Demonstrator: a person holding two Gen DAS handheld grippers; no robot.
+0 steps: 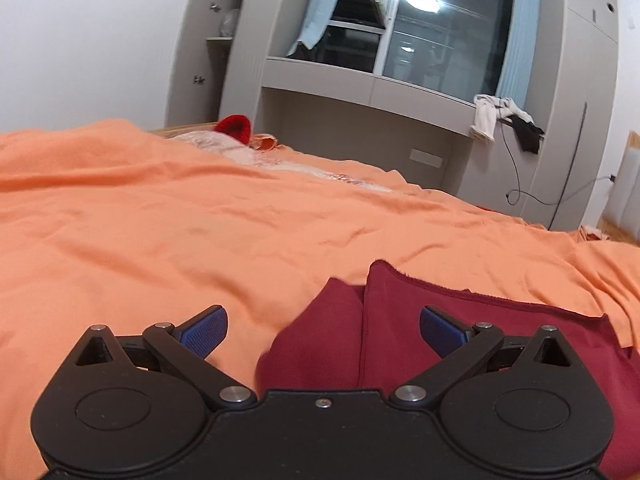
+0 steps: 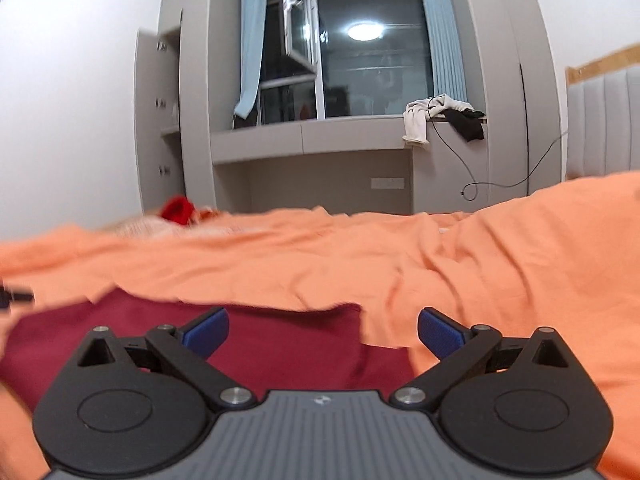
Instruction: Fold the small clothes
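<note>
1. Dark red cloth (image 1: 460, 320), lying on the orange bedspread (image 1: 160, 220): thin, limp, light, likely to sag; best pinched at a corner or edge.
2. Left gripper (image 1: 323, 330): jaws wide, empty, over its folded end.
3. Right gripper (image 2: 323, 330): jaws wide, empty, above its far corner.

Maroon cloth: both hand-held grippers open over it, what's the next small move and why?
Probably lower the left hand-held gripper onto the near left corner of the maroon cloth and close. Its jaws stand wide open with that raised fold between them, and nothing is gripped yet on the orange sheet.
</note>
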